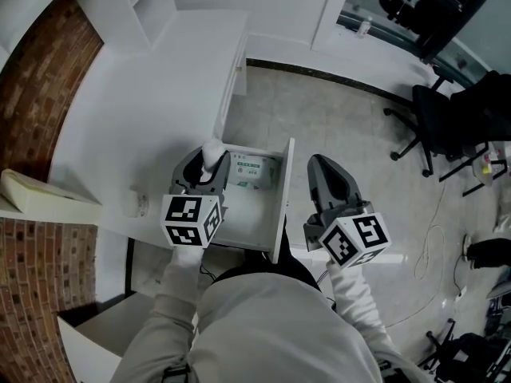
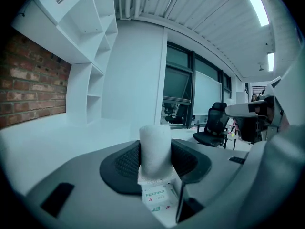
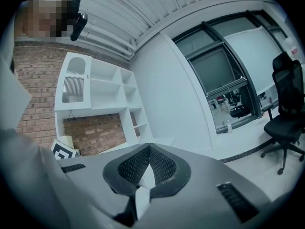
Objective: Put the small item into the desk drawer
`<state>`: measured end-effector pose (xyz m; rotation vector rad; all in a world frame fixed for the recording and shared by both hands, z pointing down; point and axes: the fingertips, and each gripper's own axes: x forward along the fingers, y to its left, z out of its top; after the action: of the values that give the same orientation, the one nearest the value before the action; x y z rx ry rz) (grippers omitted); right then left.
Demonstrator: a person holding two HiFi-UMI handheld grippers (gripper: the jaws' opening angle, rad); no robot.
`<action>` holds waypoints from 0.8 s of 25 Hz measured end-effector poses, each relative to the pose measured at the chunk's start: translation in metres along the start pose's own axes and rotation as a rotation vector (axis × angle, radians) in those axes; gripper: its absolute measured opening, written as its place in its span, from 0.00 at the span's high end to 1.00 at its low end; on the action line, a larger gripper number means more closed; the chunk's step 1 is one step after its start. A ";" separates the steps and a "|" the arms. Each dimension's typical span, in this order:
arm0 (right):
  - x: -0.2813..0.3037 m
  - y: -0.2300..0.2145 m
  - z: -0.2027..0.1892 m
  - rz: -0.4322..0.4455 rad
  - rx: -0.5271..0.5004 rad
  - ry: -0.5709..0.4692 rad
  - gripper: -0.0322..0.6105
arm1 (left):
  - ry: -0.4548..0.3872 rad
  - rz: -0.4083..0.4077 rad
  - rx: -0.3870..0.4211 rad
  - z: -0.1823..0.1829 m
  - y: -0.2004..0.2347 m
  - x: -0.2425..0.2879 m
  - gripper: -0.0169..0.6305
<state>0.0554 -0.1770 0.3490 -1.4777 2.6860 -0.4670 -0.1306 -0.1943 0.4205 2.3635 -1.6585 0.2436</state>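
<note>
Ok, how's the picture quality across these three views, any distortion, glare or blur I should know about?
Head view: strong wide-angle bend, the brick wall curves; light even, shadows faint. Left gripper view: dark round vignette, bluish cast, the ceiling light glares, the white roll in the jaws reads sharp. Right gripper view: same vignette and cast, the window not blown out.

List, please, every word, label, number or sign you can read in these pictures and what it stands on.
On the packet in the drawer: green and red print, too small and blurred to read.
On the marker cubes of the left hand-held gripper and right hand-held gripper: black-and-white square patterns, no words.
On the white roll in the left one: nothing printed.
No text here is readable.
</note>
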 end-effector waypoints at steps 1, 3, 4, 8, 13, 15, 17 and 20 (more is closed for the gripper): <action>0.000 0.000 -0.001 -0.001 0.001 0.001 0.91 | 0.013 -0.005 0.001 -0.005 -0.001 0.004 0.68; 0.000 -0.002 -0.002 -0.007 0.005 0.002 0.91 | 0.042 -0.014 0.001 -0.017 -0.004 0.010 0.68; -0.001 -0.002 -0.003 -0.009 0.006 0.002 0.91 | 0.057 -0.020 -0.002 -0.024 -0.004 0.014 0.68; -0.003 -0.006 -0.003 -0.021 0.009 0.003 0.91 | 0.125 -0.040 -0.026 -0.052 -0.008 0.027 0.68; -0.005 -0.009 -0.001 -0.031 0.007 0.001 0.91 | 0.209 -0.052 -0.038 -0.085 -0.012 0.041 0.68; -0.006 -0.010 -0.001 -0.031 0.007 0.003 0.91 | 0.243 -0.057 -0.035 -0.099 -0.015 0.045 0.68; -0.007 -0.011 -0.002 -0.032 0.008 0.006 0.91 | 0.279 -0.067 -0.027 -0.114 -0.019 0.048 0.68; -0.007 -0.009 -0.002 -0.030 0.007 0.006 0.91 | 0.331 -0.078 -0.012 -0.135 -0.021 0.051 0.68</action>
<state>0.0664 -0.1757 0.3526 -1.5184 2.6672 -0.4829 -0.0933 -0.1946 0.5612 2.2260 -1.4067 0.5736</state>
